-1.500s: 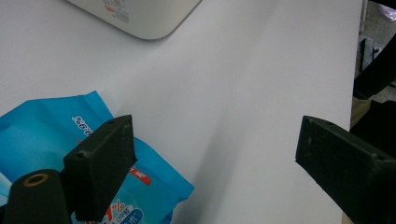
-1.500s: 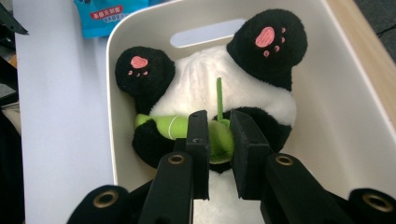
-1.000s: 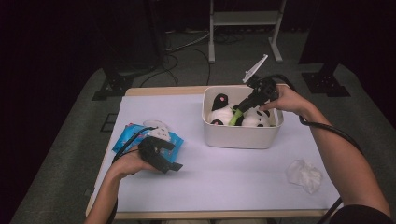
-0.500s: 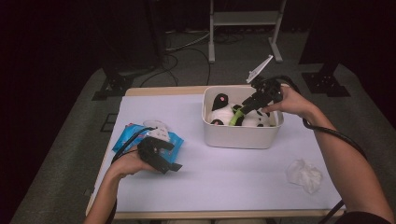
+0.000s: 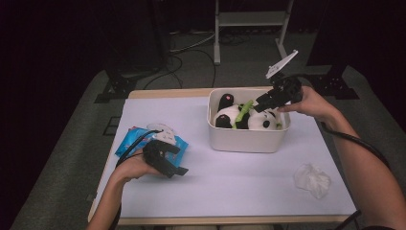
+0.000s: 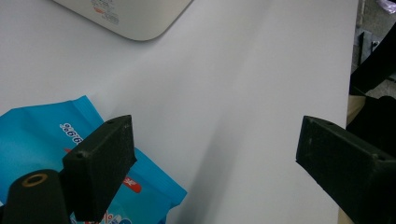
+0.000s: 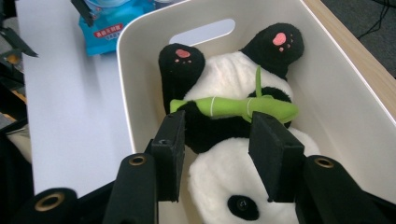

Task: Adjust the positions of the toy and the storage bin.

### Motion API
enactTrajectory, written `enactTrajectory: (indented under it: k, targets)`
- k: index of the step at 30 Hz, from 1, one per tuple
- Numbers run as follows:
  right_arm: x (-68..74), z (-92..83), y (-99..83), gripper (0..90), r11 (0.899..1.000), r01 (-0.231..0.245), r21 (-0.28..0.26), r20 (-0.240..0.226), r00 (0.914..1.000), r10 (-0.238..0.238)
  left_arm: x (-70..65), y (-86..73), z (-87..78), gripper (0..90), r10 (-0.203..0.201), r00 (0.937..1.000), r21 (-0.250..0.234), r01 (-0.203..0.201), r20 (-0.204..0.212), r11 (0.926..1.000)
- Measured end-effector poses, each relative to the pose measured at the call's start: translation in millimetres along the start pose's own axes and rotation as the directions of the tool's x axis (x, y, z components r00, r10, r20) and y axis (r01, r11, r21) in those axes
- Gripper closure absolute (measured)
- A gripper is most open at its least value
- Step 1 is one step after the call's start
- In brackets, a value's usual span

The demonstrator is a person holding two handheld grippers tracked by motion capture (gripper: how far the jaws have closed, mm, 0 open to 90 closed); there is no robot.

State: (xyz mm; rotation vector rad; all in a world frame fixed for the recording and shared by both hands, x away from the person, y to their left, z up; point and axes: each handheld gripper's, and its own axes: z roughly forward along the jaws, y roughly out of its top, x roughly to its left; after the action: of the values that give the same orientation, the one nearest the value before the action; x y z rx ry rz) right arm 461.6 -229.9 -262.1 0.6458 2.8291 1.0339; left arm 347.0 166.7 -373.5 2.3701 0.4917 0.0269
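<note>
Panda toy (image 7: pixel 233 135), plush, lies in the rounded white tub (image 5: pixel 249 141), its face cut off below my right tongs (image 7: pixel 219 154), whose jaws have just been opening, nothing pinched. My left tongs (image 6: pixel 210 163) gape wide beside a glossy blue packet (image 6: pixel 42 135).

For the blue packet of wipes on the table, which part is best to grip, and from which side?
Probably the free corner of the blue packet of wipes beside the left gripper, whose jaws stand open. It lies flat on the table, so come in low from the bare table side and pinch that thin sealed edge.
</note>
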Motion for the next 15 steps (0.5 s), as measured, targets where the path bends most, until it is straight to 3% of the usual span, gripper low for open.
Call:
enactTrajectory:
  k: [15]
  targets:
    - [10.0,-10.8,-6.3,51.1,1.0,-0.001,-0.013,-0.003,1.0,0.001,-3.1,3.4,-2.2,10.9,0.009,0.9999,-0.003,-0.009,-0.004,1.0]
